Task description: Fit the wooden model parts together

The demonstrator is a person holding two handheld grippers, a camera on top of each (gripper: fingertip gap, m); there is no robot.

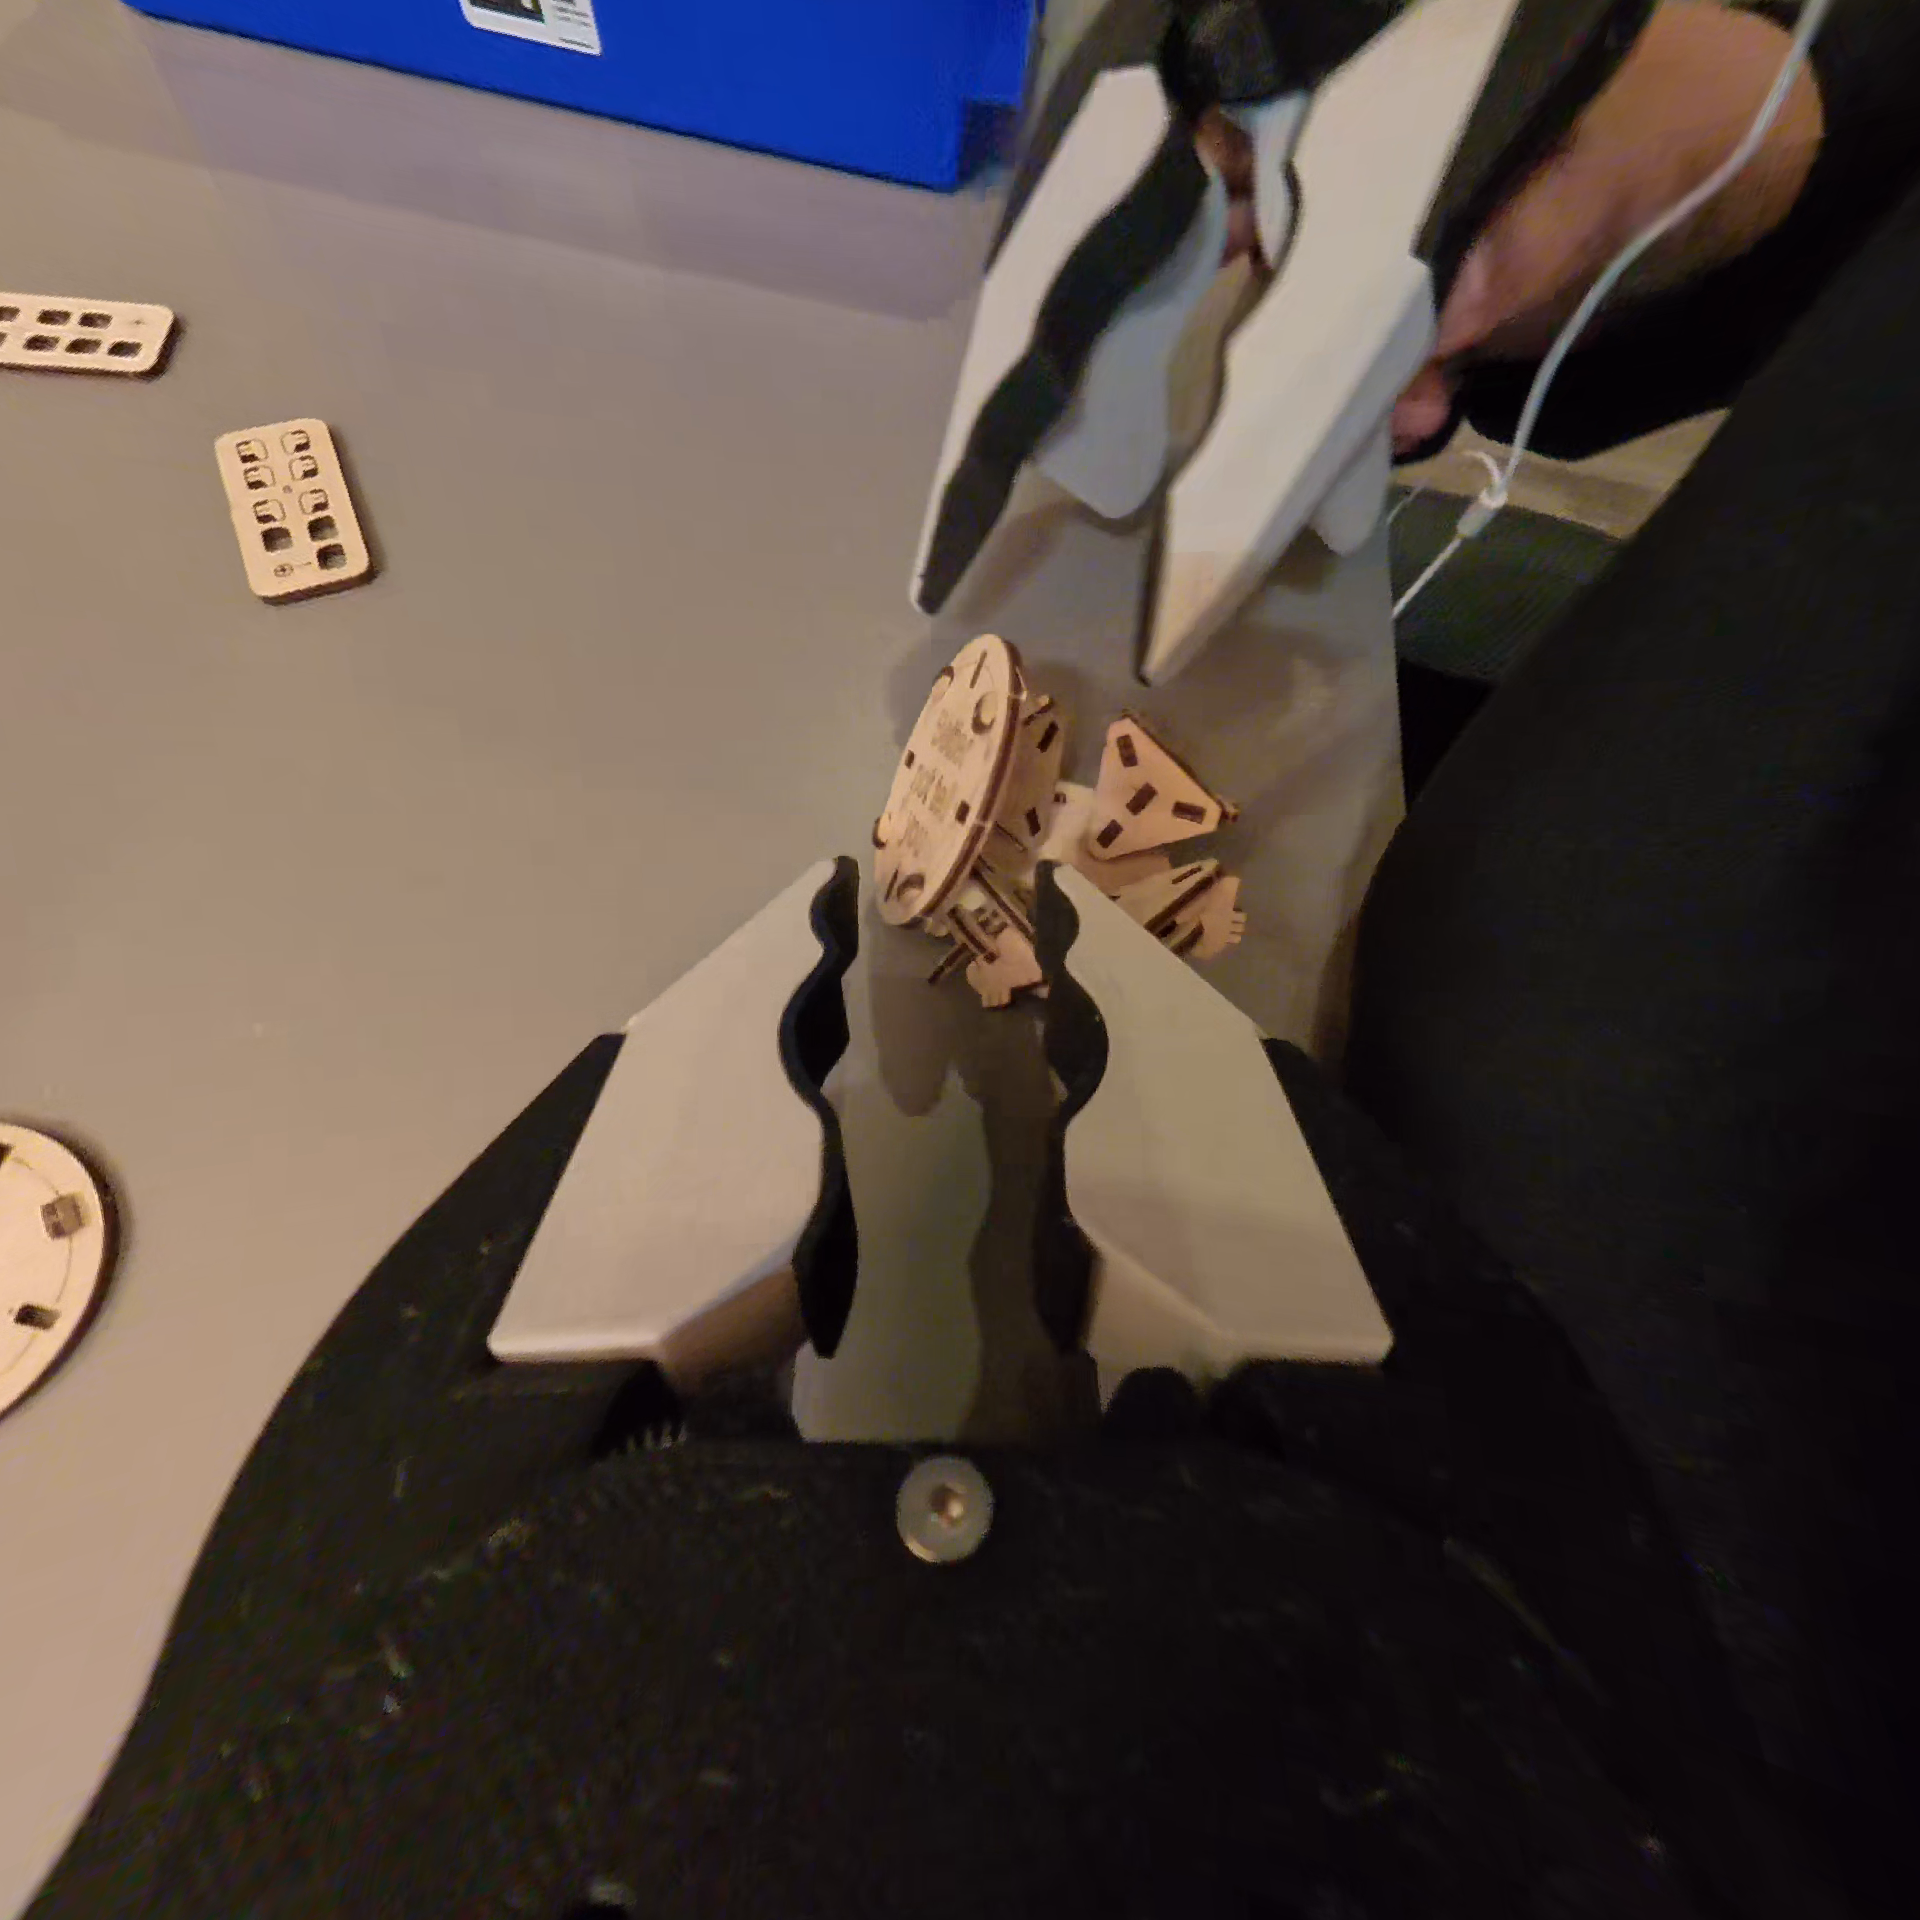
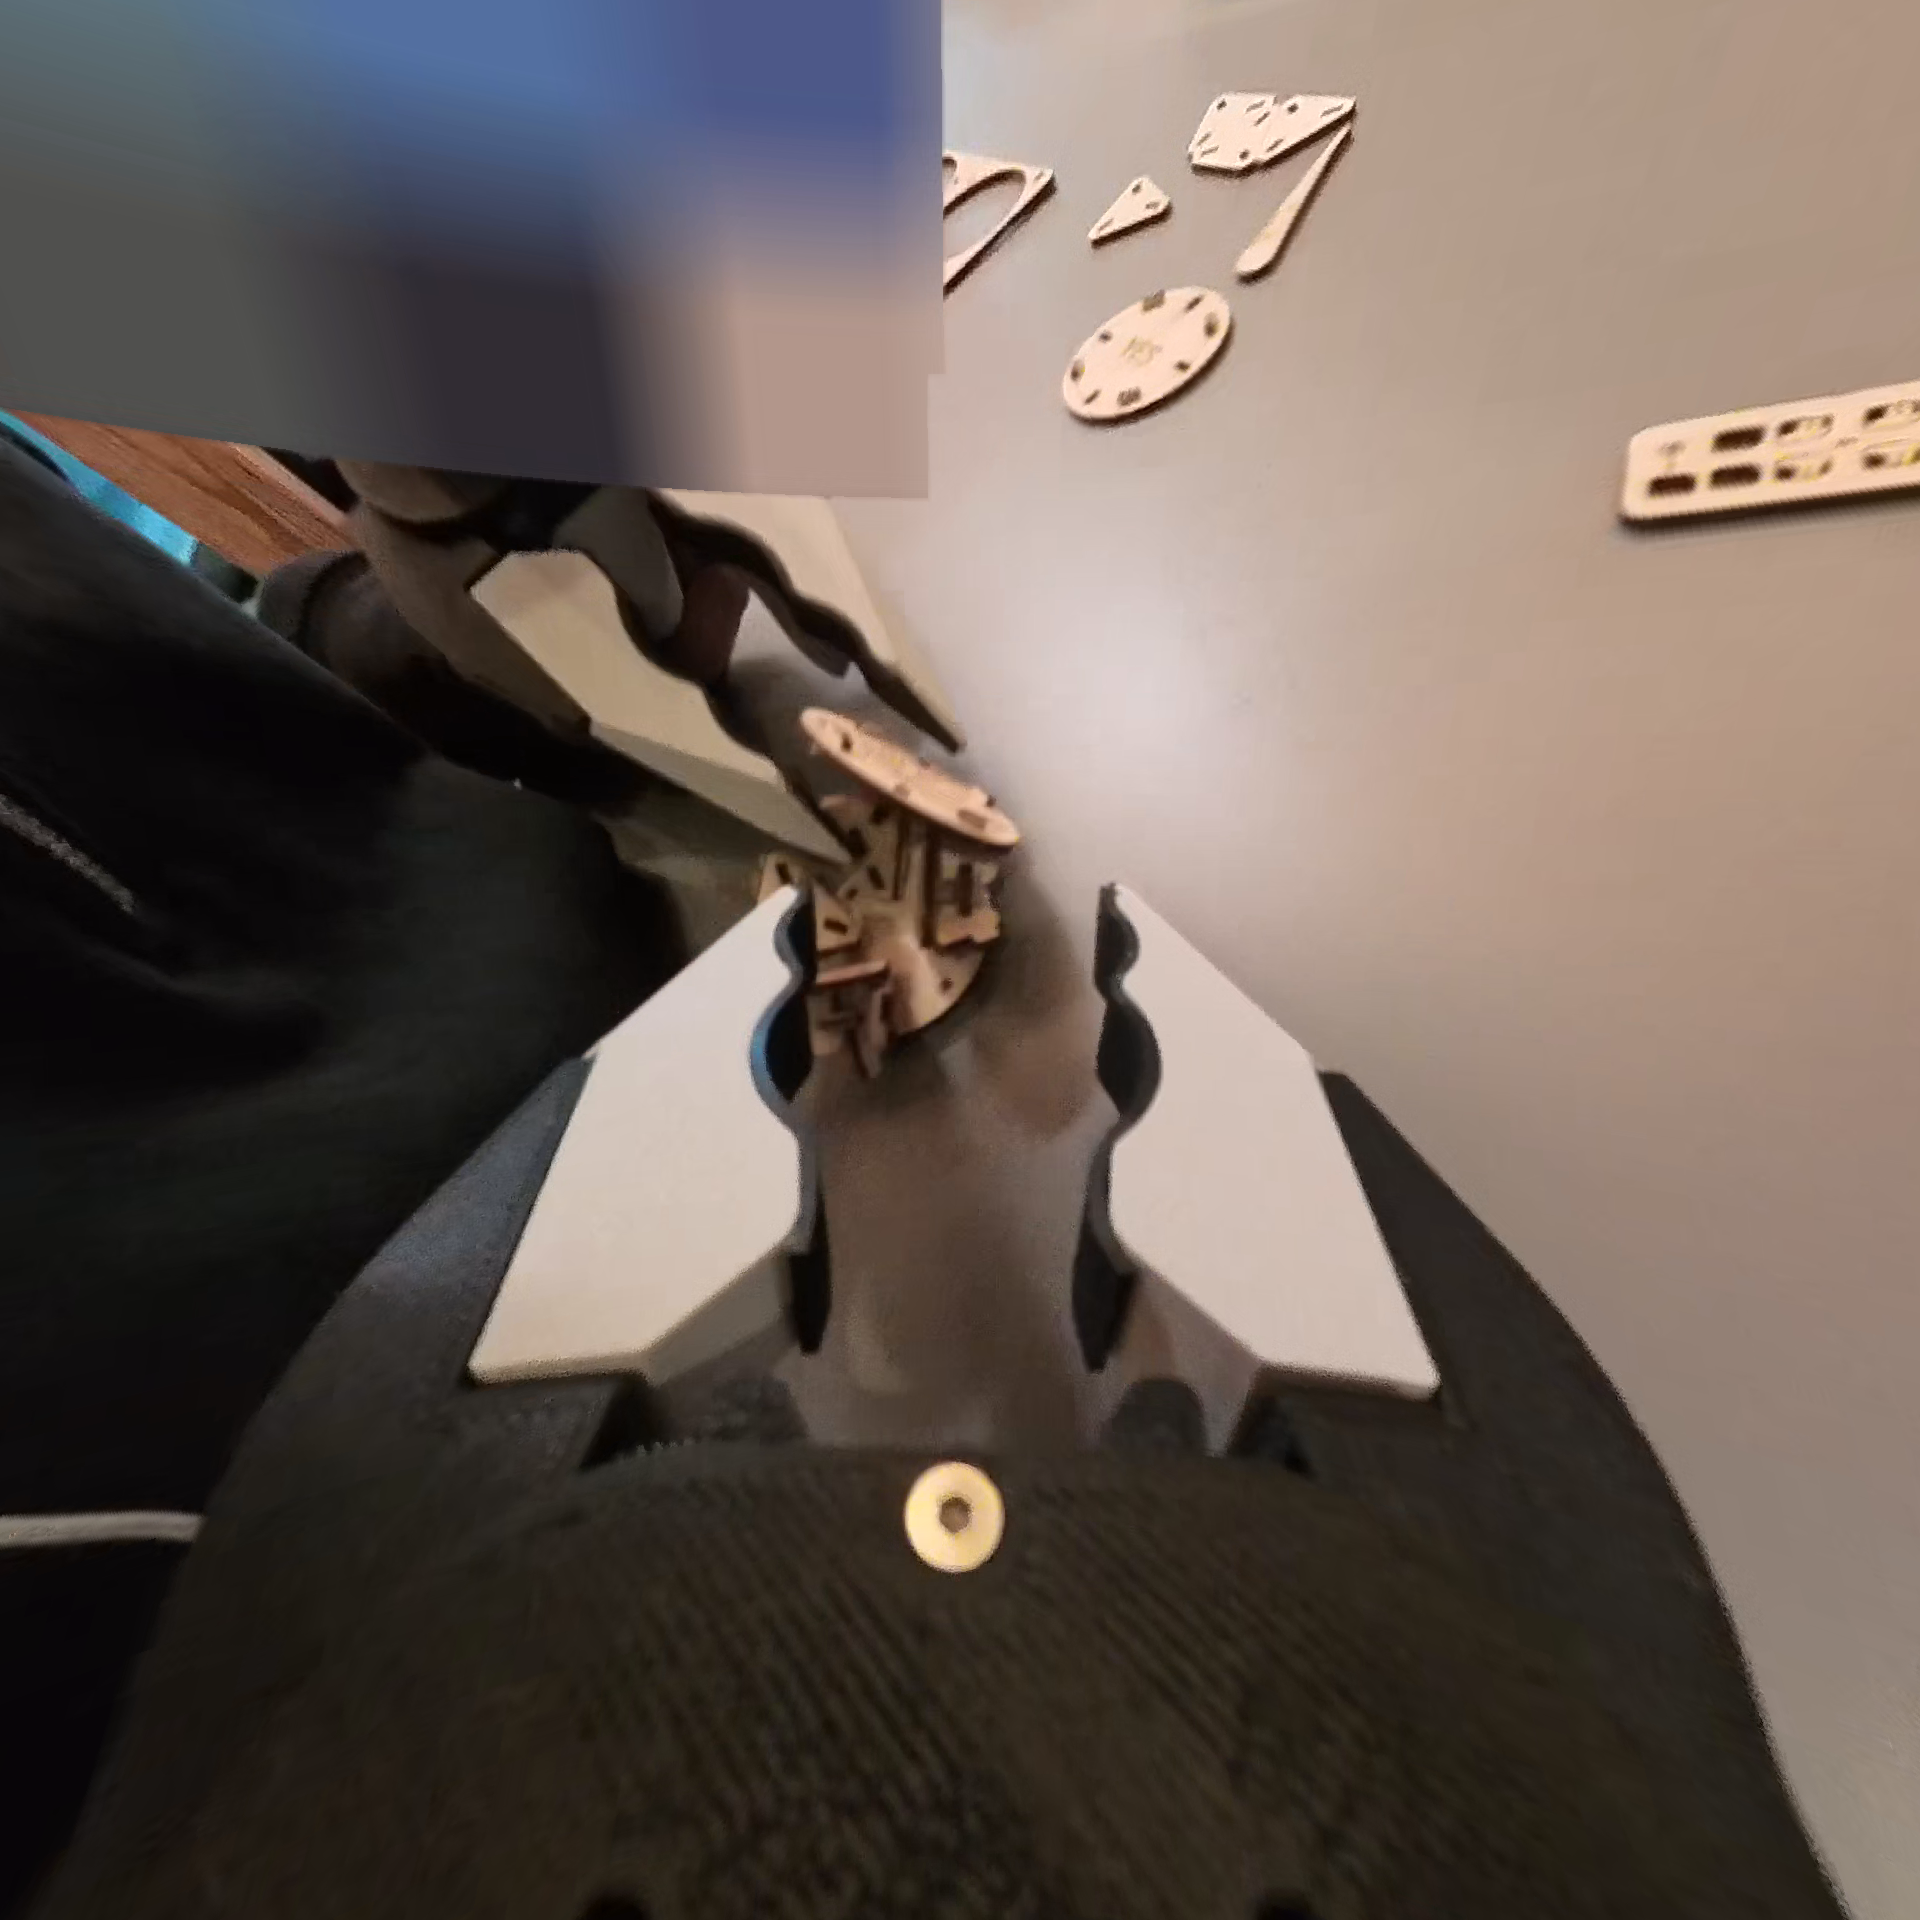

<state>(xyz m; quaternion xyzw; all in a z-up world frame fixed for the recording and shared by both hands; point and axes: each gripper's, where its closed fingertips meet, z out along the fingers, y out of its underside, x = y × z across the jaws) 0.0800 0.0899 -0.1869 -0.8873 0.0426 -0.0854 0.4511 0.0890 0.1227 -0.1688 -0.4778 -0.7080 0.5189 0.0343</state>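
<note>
A small assembly of laser-cut wooden parts (image 1: 966, 831), with a round disc and a triangular plate (image 1: 1143, 800), sits at the grey table's (image 1: 520, 727) near edge. My left gripper (image 1: 945, 878) is open around it. Its right pad (image 1: 1049, 914) is against the wood, and a gap shows between its left pad (image 1: 842, 904) and the disc. My right gripper (image 2: 951, 904) is open wide, with the assembly (image 2: 904, 935) next to its left finger (image 2: 790, 935). In the left wrist view the right gripper (image 1: 1049, 623) hovers just beyond the assembly, holding nothing.
A blue box (image 1: 623, 62) stands at the back. Loose wooden parts lie on the table: slotted plates (image 1: 291, 509) (image 2: 1766, 468), round discs (image 1: 42, 1247) (image 2: 1148, 353), a small triangle (image 2: 1127, 208). A person's dark clothing (image 1: 1662, 935) borders the table edge. Tip to tip, the grippers are about 5 cm apart.
</note>
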